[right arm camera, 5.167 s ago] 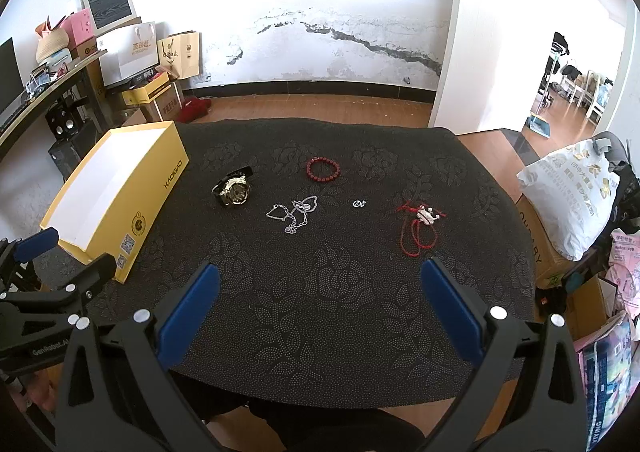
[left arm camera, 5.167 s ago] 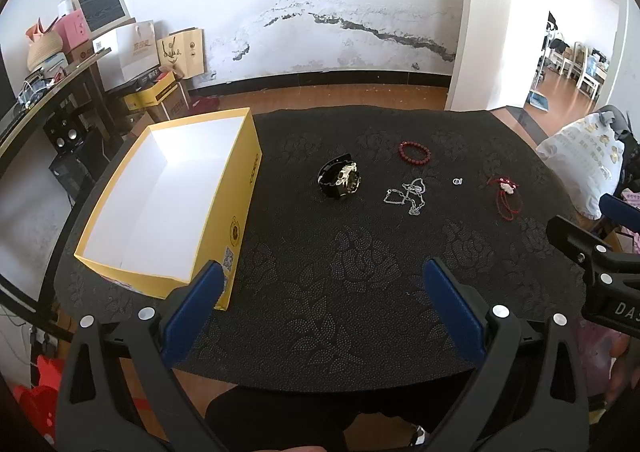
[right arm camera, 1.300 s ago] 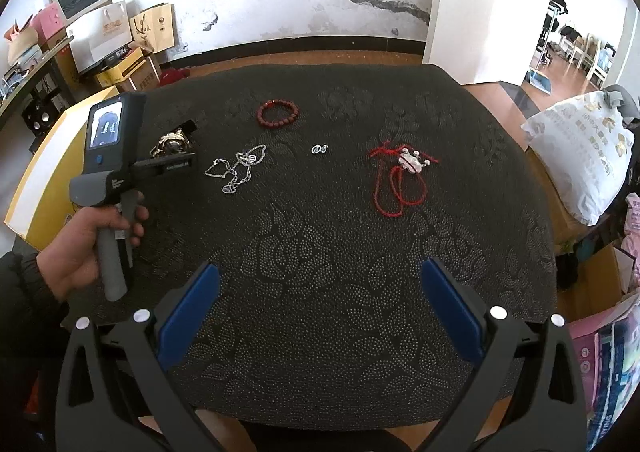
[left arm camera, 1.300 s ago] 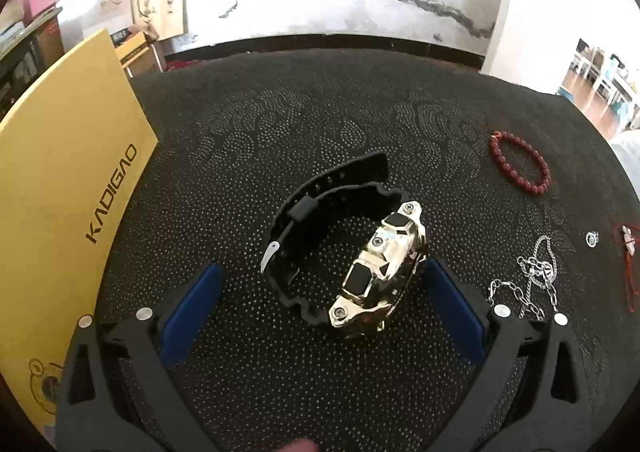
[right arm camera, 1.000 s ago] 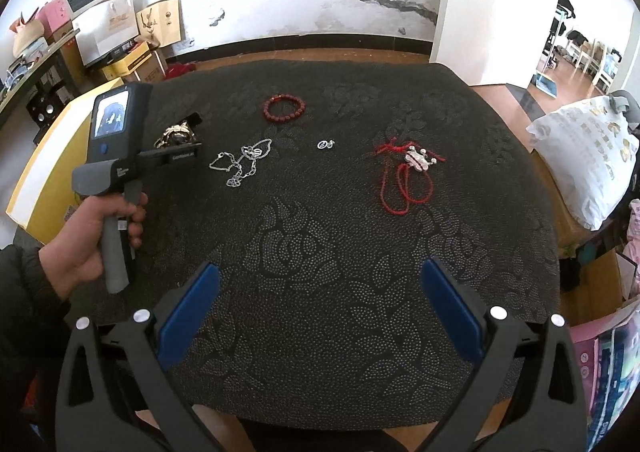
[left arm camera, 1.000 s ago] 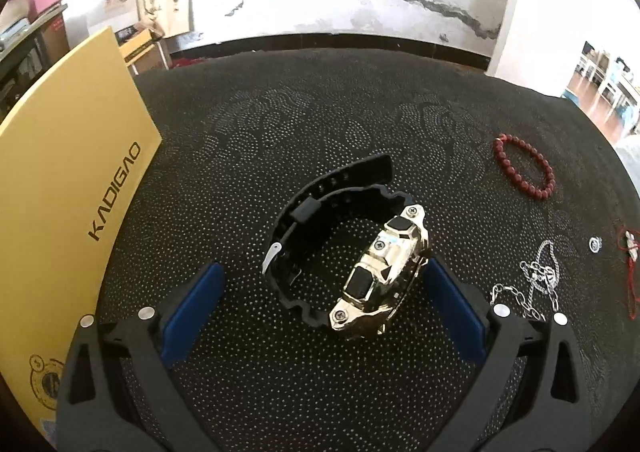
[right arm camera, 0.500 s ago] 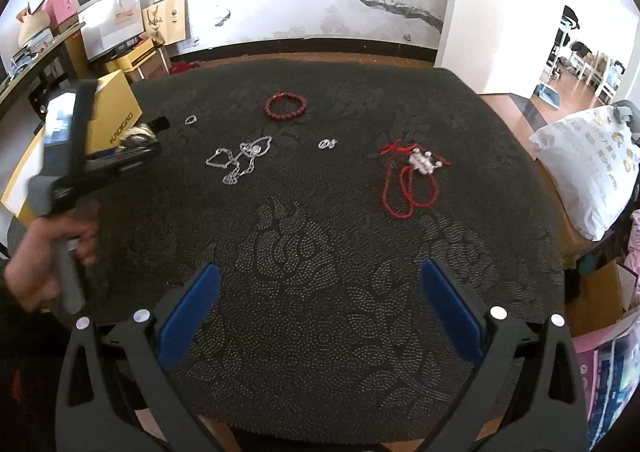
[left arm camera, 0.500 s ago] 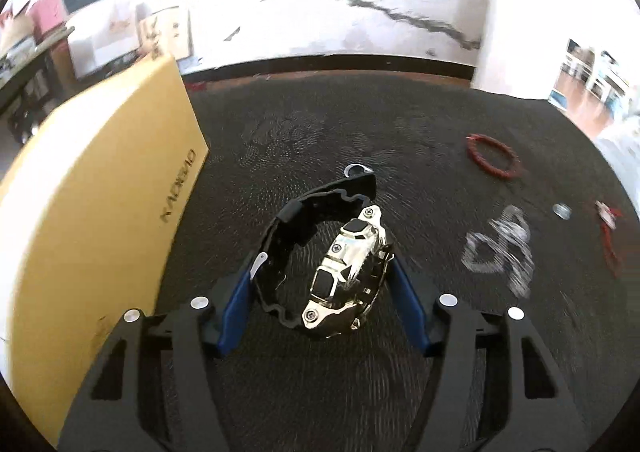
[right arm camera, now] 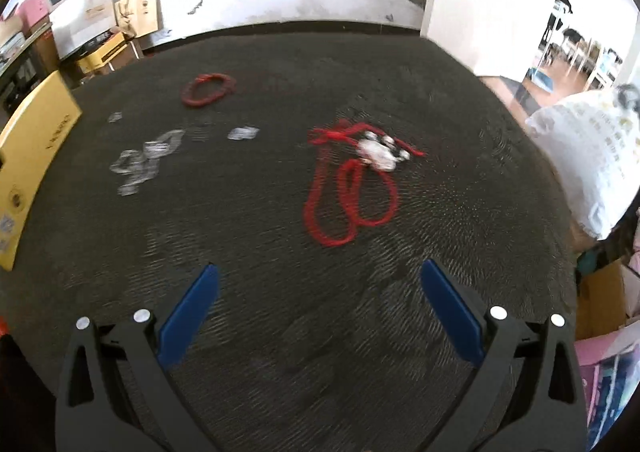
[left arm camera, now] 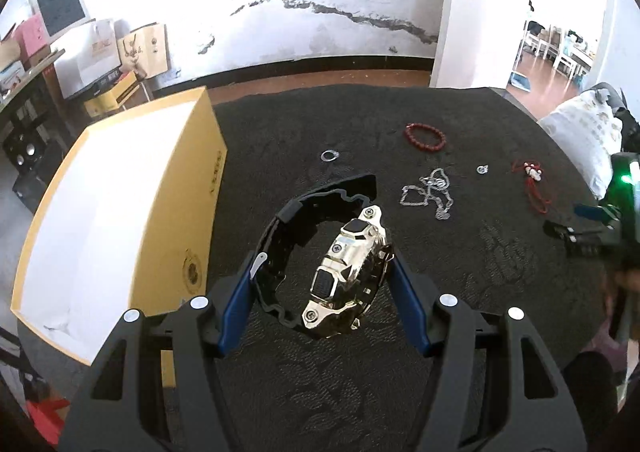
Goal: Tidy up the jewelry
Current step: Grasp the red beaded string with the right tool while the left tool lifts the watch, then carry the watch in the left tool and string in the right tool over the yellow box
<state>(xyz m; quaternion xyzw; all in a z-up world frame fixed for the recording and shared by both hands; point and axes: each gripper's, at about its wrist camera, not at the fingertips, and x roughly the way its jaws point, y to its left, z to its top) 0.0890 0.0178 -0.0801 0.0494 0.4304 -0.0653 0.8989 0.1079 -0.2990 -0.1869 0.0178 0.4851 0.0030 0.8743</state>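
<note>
Fingers clamp watch beside yellow box, ring beyond.

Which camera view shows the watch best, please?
The left wrist view: the watch sits sharp and centred, clamped in the left gripper, gold case and black strap plain. The right wrist view does not show it, only blurred jewelry on the mat.

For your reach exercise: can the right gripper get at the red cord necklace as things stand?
Probably yes. The right gripper is open and empty, and only bare black cloth lies between it and the necklace.
</note>
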